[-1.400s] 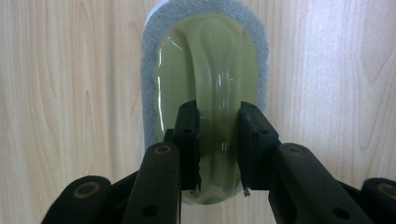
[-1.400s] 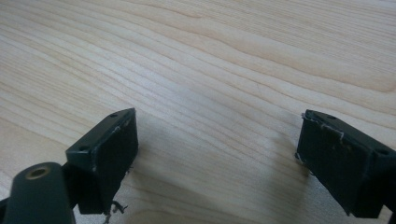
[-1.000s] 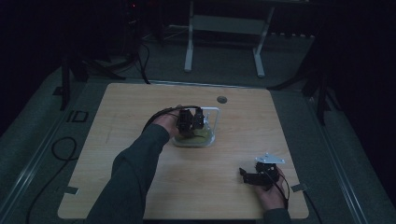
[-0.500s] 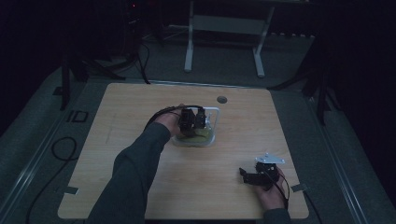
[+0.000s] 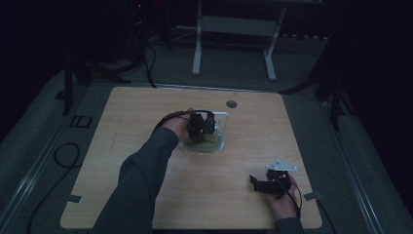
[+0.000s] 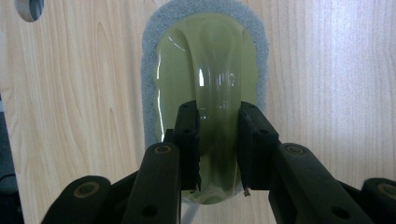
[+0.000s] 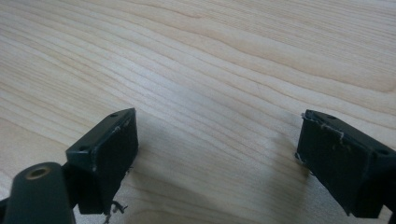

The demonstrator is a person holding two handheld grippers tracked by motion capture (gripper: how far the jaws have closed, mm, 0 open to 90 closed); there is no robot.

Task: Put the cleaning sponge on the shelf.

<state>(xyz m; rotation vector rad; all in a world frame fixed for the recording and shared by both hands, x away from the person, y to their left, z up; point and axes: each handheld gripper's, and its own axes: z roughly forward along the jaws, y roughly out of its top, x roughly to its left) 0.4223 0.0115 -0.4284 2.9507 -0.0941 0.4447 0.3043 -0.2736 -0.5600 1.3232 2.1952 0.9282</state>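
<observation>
Your left gripper [image 6: 219, 154] is clamped on the olive scrubber handle [image 6: 210, 93], mid-frame in its view, sitting in the clear tray [image 5: 221, 146] at the table's [image 5: 146, 107] centre. Gripping looks done; lifting remains. Your right gripper [image 7: 215, 158] idles wide open, lower right.

Light wooden table top [image 5: 146, 122] with pale grain, rounded corners; small round grommet hole [image 5: 231, 104] near the far edge (same hole in the left gripper view's top left corner [image 6: 29, 7]). Grey carpeted floor [image 5: 44, 146] around the table. Black cable loop [image 5: 65, 153] lies on the floor at left. White metal stand frame [image 5: 234, 29] stands beyond the table. Bits of grey tape [image 5: 73, 198] at the near corners.
</observation>
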